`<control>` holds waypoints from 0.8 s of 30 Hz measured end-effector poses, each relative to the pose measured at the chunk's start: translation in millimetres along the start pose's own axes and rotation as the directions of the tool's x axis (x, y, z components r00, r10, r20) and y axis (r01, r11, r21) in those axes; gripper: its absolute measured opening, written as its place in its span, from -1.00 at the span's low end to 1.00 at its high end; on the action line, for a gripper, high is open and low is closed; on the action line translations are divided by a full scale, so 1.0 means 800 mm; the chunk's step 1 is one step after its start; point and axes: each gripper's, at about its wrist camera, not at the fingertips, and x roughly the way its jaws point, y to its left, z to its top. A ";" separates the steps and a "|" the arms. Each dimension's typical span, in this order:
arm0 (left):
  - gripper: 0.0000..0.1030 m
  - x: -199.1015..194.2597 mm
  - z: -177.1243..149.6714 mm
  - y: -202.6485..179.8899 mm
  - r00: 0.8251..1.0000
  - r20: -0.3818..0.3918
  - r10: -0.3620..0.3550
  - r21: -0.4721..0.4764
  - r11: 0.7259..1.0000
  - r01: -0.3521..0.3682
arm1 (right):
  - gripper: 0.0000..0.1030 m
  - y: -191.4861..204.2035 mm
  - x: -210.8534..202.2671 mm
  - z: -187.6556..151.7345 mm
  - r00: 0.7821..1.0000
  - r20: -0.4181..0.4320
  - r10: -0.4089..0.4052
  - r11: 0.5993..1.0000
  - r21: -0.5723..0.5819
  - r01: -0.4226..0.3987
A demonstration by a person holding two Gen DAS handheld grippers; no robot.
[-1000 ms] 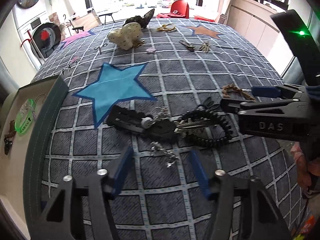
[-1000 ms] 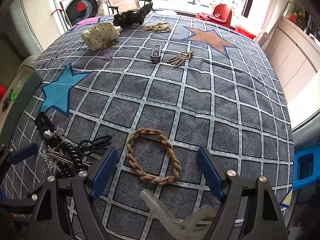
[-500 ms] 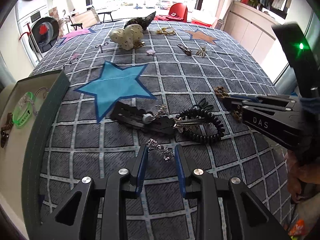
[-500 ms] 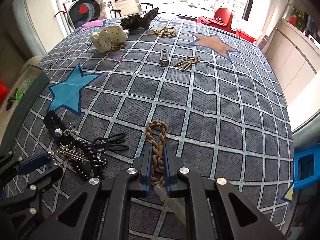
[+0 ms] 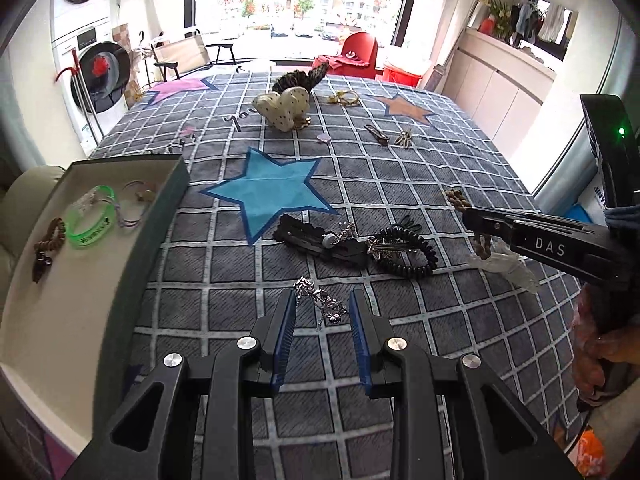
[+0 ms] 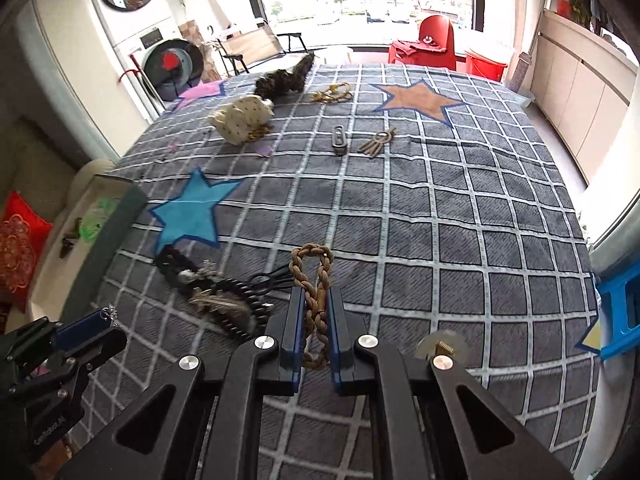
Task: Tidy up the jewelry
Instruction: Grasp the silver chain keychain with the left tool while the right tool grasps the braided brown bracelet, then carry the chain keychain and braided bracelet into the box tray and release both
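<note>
My right gripper point(image 6: 314, 312) is shut on a brown braided bracelet point(image 6: 314, 276) and holds it above the checked cloth; it also shows in the left wrist view point(image 5: 460, 202). My left gripper point(image 5: 322, 312) has its jaws close around a silver chain point(image 5: 320, 298), which hangs between them above the cloth. A green-edged tray point(image 5: 156, 216) at the left holds a green bracelet point(image 5: 94, 220), a clear bangle point(image 5: 134, 202) and a brown bracelet point(image 5: 48, 240).
A black coiled band point(image 5: 404, 248), a black clip with a charm point(image 5: 316, 236) and a clear plastic piece point(image 5: 508, 264) lie mid-cloth. Farther back lie a spotted cream scrunchie point(image 5: 282, 106), a dark scrunchie point(image 5: 300, 78), gold pieces point(image 5: 344, 98) and metal clips point(image 5: 394, 136).
Both grippers closed from wide open, the right on the braided bracelet, the left around the silver chain. Both then lifted away from the cloth with their pieces.
</note>
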 end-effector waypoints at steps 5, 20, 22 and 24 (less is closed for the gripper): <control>-0.42 -0.021 -0.009 0.009 1.000 0.022 0.020 0.000 1.000 -0.020 | -0.78 0.018 -0.019 -0.008 0.999 0.012 0.039 0.999 0.003 -0.039; -0.42 -0.063 -0.037 0.063 0.997 0.062 0.047 -0.065 0.997 -0.043 | -0.78 0.084 -0.030 -0.036 0.995 -0.022 0.093 0.995 -0.026 -0.093; -0.42 -0.067 -0.040 0.072 0.996 0.069 0.057 -0.075 0.996 -0.052 | -0.78 0.093 -0.029 -0.037 0.995 -0.028 0.097 0.995 -0.036 -0.098; -0.42 -0.072 -0.043 0.083 0.995 0.075 0.063 -0.089 0.994 -0.056 | -0.78 0.105 -0.028 -0.037 0.994 -0.036 0.105 0.993 -0.046 -0.107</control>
